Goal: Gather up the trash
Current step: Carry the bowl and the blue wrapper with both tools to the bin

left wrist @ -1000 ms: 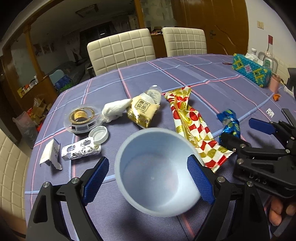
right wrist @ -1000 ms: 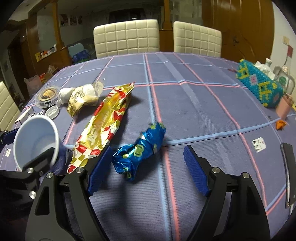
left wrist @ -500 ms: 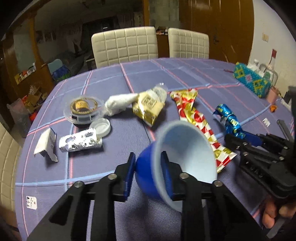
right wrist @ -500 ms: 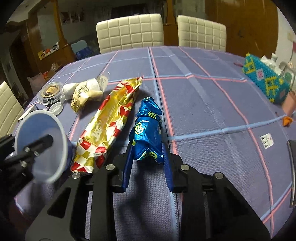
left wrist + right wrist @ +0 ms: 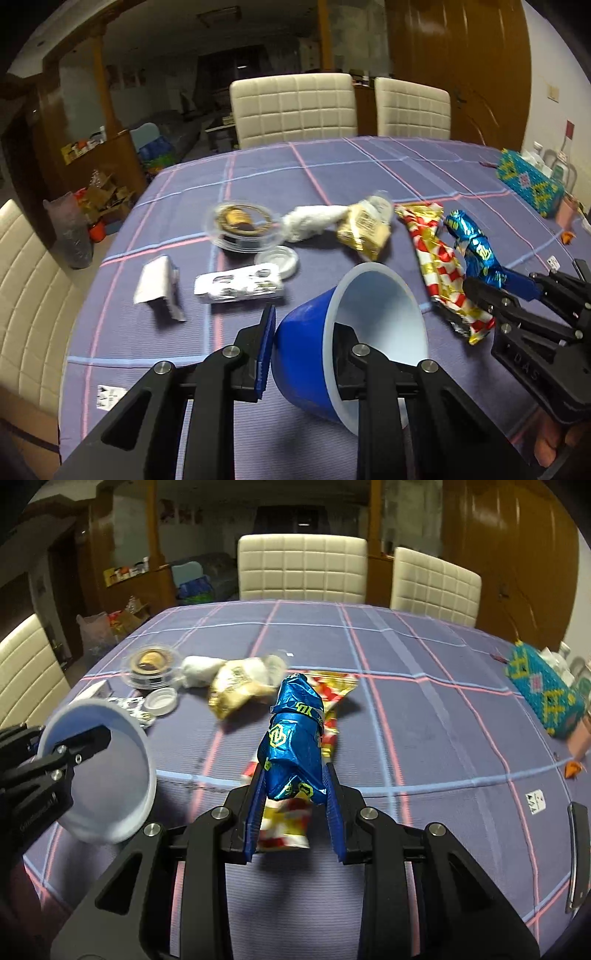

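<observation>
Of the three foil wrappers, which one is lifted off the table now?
The blue wrapper, gripped between the right gripper fingers. The red-and-gold wrapper and the small gold packet lie on the tablecloth.

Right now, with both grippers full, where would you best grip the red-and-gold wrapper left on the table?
Probably across the middle of the red-and-gold wrapper, pinching its narrow width from above. It lies flat and long, running away from the grippers, beside the blue wrapper; its crumpled ends look less secure.
</observation>
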The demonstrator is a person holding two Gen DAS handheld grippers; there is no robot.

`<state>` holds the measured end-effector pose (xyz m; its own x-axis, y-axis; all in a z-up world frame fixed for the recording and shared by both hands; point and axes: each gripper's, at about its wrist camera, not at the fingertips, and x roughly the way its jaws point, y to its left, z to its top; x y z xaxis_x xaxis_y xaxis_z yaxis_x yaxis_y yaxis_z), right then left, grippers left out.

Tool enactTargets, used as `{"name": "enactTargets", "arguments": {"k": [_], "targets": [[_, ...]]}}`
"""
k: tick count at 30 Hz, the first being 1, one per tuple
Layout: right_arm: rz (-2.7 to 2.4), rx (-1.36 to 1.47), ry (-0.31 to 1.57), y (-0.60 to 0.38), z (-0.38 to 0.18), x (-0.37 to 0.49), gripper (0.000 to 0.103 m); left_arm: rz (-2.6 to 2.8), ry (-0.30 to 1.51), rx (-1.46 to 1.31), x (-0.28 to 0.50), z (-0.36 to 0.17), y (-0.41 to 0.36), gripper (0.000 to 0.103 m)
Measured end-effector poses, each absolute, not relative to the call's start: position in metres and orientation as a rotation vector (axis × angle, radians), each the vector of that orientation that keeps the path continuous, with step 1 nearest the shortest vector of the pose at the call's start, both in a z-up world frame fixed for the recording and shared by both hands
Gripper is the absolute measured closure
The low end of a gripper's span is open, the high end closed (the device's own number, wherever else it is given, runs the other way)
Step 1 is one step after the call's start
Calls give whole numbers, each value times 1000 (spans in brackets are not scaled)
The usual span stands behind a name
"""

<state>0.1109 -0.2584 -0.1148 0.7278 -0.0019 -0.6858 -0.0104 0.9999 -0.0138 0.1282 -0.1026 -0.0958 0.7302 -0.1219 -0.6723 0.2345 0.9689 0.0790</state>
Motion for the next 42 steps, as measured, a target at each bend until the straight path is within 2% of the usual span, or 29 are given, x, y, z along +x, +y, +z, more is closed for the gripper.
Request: {"name": "enactTargets", "arguments": {"k": [42], "targets": [[348,-267,718,-44,-93,118,71,145,660,-15,95,-87,99,80]]}}
